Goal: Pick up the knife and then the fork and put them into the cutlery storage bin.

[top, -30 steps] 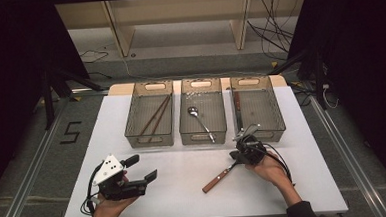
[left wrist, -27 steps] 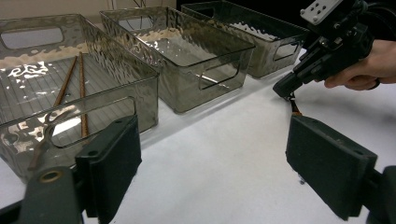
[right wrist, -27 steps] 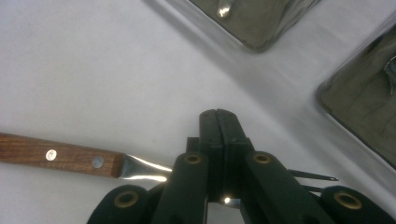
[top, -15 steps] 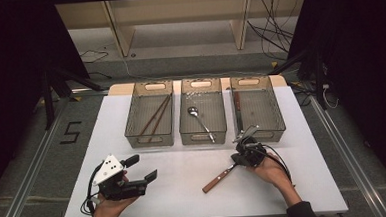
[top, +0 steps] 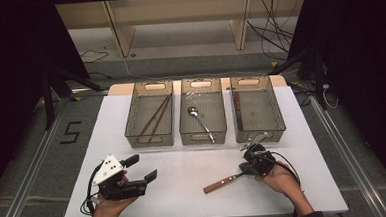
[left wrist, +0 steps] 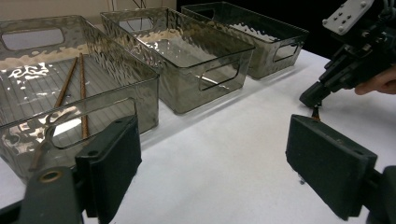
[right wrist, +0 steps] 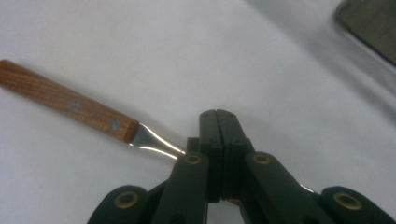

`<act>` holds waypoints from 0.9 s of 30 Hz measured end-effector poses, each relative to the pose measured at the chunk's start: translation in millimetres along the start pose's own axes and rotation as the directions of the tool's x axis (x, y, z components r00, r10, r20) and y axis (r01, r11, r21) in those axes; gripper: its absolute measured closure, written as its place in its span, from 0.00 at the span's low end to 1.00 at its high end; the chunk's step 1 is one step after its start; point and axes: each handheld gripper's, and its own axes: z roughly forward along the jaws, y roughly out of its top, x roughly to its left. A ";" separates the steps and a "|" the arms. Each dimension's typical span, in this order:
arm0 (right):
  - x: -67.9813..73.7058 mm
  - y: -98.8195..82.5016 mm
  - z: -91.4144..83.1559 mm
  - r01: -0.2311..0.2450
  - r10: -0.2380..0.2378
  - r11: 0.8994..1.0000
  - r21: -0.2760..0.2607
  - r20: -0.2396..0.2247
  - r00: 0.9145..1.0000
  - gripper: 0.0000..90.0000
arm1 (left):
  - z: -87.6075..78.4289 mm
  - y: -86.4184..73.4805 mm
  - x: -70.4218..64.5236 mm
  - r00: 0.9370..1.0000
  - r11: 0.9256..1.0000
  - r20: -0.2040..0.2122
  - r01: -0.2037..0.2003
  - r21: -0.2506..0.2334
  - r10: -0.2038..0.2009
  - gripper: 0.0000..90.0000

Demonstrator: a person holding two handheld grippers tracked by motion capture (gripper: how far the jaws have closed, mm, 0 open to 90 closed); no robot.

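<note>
A utensil with a brown wooden handle [top: 219, 184] and a metal neck lies low at the table's near right. My right gripper [top: 244, 173] is shut on that metal neck, and the part beyond the jaws is hidden. In the right gripper view the handle [right wrist: 65, 105] points away to the left from the closed gripper [right wrist: 218, 119]. My left gripper [top: 143, 167] rests at the near left with nothing between its open fingers. The left gripper view looks past that open gripper [left wrist: 210, 158] toward the right gripper [left wrist: 317, 98].
Three clear bins stand in a row at the back of the white table [top: 184, 164]. The left bin [top: 132, 126] holds brown chopsticks [top: 154, 115], the middle bin [top: 220, 118] a spoon [top: 200, 119], and the right bin [top: 274, 115] a dark-handled utensil [top: 236, 102].
My right gripper has shifted a little toward the near edge, still shut on the wooden-handled utensil. The left gripper has stayed where it was.
</note>
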 end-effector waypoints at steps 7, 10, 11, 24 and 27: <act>4.8 -9.7 -6.1 0.008 -0.007 1.000 0.019 -0.007 1.000 1.00 | 0.4 -0.1 -0.3 1.000 1.000 0.000 0.000 0.000 0.000 0.20; 6.8 -13.1 -8.3 0.008 -0.008 1.000 0.026 -0.011 1.000 1.00 | 0.0 -0.2 -0.1 1.000 1.000 0.000 0.001 0.000 -0.001 0.20; 8.0 -14.3 -9.0 0.009 -0.009 1.000 0.029 -0.010 1.000 1.00 | -0.1 -0.1 0.0 1.000 1.000 0.000 0.001 0.000 -0.001 0.20; 27.3 -0.9 -29.7 0.213 -0.213 0.977 -0.008 -0.049 0.976 0.50 | 1.2 -0.5 -0.8 1.000 1.000 0.001 -0.003 0.005 0.003 0.20; 35.6 5.4 -30.0 0.266 -0.265 0.964 0.006 -0.078 0.961 0.42 | 1.3 -0.6 -0.7 1.000 1.000 0.001 -0.002 0.006 0.002 0.20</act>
